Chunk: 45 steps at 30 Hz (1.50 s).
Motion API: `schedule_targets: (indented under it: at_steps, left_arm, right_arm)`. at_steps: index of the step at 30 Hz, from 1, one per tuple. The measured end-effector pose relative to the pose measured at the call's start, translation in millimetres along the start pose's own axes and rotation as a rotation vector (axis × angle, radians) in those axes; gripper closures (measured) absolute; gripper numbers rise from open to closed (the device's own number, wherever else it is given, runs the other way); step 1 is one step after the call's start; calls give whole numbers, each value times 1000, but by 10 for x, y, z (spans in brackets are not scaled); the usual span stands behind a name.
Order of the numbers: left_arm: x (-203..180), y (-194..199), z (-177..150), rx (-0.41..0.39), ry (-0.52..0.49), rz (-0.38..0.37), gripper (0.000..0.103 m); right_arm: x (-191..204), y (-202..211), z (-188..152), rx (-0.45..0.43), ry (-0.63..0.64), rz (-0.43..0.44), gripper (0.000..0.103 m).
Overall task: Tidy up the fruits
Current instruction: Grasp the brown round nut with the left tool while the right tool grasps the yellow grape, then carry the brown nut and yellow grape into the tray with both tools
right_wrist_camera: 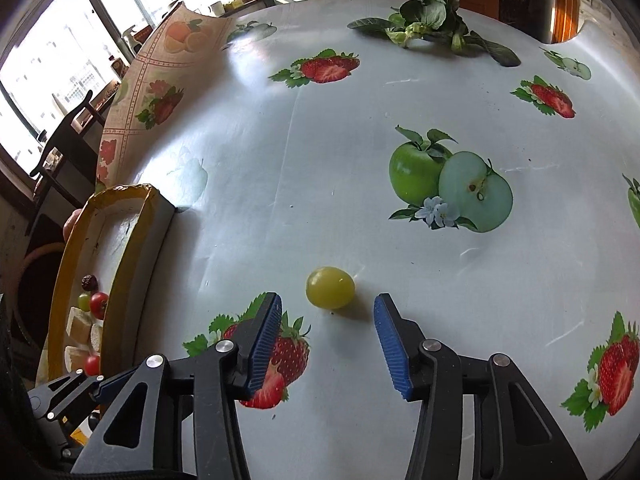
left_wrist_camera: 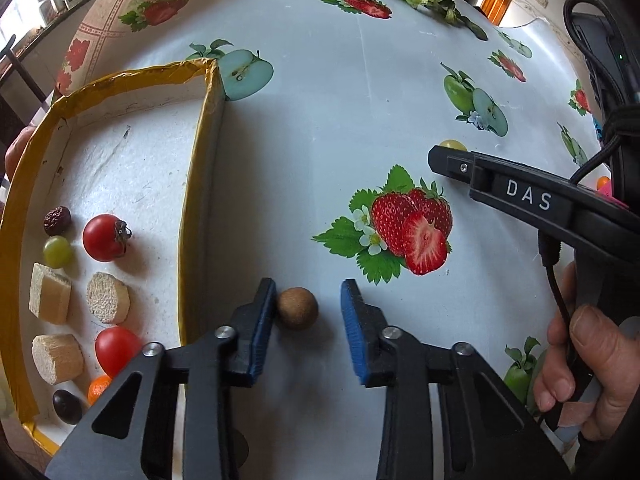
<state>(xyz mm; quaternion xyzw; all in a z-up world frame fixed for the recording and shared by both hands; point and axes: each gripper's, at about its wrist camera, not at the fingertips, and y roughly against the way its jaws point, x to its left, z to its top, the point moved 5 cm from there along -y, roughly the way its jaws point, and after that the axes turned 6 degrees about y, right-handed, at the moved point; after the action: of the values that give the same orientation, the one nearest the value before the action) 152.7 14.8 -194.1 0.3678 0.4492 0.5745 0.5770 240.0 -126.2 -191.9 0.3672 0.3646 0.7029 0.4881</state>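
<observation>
A small brown round fruit [left_wrist_camera: 298, 308] lies on the tablecloth between the fingers of my left gripper [left_wrist_camera: 309, 285]. It touches the left pad [left_wrist_camera: 264, 320], while the right pad stands apart from it, so the jaws are open. To the left is a yellow-rimmed box [left_wrist_camera: 200, 160] holding cherry tomatoes [left_wrist_camera: 105, 237], a green grape [left_wrist_camera: 58, 252], a dried date, pale cut chunks [left_wrist_camera: 108, 298] and a small orange. My right gripper [right_wrist_camera: 328, 299] is open around a yellow-green grape [right_wrist_camera: 330, 287] on the table, and neither pad touches it. That gripper's tip [left_wrist_camera: 440, 160] also shows in the left wrist view.
Leafy greens [right_wrist_camera: 428, 20] lie at the far side of the table. A second, curled-up tablecloth [right_wrist_camera: 160, 92] rises at the back left, with a dark chair [right_wrist_camera: 64, 132] and windows beyond. A person's hand [left_wrist_camera: 576, 352] holds the right gripper's handle.
</observation>
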Motion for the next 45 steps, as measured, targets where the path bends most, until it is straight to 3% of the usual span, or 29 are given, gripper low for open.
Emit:
schedule_targets:
  at_steps: [1,2,3,11,20,29,45]
  left_arm:
    - [7,2,16,8,11,-29,85]
    - [22,5,22,13,24,-48,85]
    - [40,17,17,16,28,-54,85]
    - [82,205,-220,24,83,-126,85]
    - [44,468,-419,-5,89,-118,85]
    - [104,797,-500,-62,75,-84,85]
    - [582,1118,-728,-109,142,-44,85]
  right_arm:
    - [25,1,22,-13,19,-16,63]
    - [46,-18,20,-2,31,-23,75]
    - [53,-1,24,-6,33,-20,77]
    - [2,370,-246,-50,-32,48,77]
    - [49,797,-572,-65,-56,82,77]
    - [419,1203,-722,-96,-19,122,77]
    - [1186,1383,-880,-87,103,164,77]
